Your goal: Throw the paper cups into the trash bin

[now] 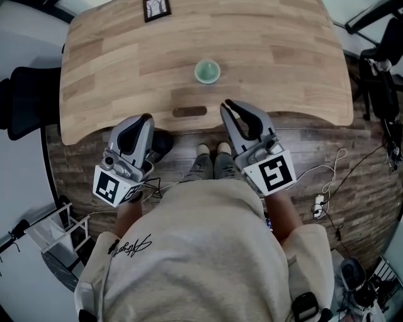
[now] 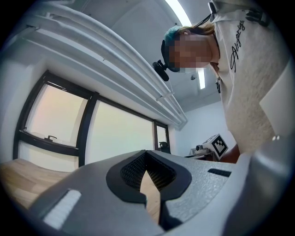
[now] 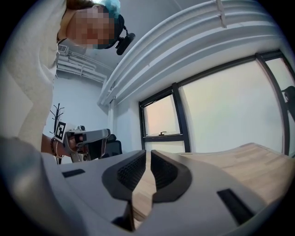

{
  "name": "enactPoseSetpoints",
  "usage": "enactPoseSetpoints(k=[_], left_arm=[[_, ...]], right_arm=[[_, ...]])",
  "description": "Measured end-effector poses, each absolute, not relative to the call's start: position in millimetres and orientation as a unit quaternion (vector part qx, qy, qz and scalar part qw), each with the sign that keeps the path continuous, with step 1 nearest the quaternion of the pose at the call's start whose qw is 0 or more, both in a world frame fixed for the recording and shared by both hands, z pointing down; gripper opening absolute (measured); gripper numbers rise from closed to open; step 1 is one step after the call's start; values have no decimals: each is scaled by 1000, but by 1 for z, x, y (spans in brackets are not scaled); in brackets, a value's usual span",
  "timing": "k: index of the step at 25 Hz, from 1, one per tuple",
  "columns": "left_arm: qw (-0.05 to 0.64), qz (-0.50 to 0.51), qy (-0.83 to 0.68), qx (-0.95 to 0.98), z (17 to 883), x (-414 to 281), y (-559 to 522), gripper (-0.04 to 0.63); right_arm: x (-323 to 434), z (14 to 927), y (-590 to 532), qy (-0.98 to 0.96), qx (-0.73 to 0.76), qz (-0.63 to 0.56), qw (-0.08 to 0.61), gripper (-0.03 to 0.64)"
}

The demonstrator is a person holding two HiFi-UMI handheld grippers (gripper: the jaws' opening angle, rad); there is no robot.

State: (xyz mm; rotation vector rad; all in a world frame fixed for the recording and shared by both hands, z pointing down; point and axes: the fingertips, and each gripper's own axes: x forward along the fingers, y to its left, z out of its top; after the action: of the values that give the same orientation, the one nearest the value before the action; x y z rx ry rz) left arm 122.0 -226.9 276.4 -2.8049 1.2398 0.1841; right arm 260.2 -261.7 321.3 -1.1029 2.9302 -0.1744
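Observation:
A pale green paper cup [image 1: 206, 72] stands upright on the wooden table [image 1: 113, 69], near the middle of its front half. My left gripper [image 1: 147, 117] is held at the table's near edge, left of the cup, with its jaws together and nothing between them. My right gripper [image 1: 225, 104] points at the near edge just below and right of the cup; it is shut and empty. In the gripper views the left gripper [image 2: 146, 154] and the right gripper [image 3: 148, 153] point level across the tabletop, and the cup is not in either view. No trash bin is clearly in view.
A dark slot [image 1: 189, 112] sits in the table's front edge between the grippers. A small dark framed thing [image 1: 156, 9] lies at the far edge. A black chair [image 1: 25, 100] stands at the left. Cables [image 1: 327, 182] lie on the floor at the right. A dark round thing [image 1: 162, 142] shows under the table.

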Motion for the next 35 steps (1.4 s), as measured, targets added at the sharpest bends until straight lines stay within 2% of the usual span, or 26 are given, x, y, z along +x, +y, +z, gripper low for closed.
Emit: enactPoseSetpoints(k=[3, 5, 21, 29, 35], left_arm=[[27, 57, 404, -913, 284, 122, -228, 3], [23, 54, 403, -913, 288, 123, -228, 3], [17, 34, 420, -907, 302, 126, -223, 3], [15, 34, 437, -899, 303, 115, -218, 3], [11, 34, 449, -893, 304, 108, -215, 3]], right_arm=[[259, 330, -266, 934, -351, -67, 1, 23], [258, 336, -268, 935, -346, -77, 3, 63], [257, 401, -289, 930, -356, -91, -32, 221], [250, 430, -305, 925, -365, -95, -43, 244], [238, 454, -318, 920, -371, -103, -75, 256]])
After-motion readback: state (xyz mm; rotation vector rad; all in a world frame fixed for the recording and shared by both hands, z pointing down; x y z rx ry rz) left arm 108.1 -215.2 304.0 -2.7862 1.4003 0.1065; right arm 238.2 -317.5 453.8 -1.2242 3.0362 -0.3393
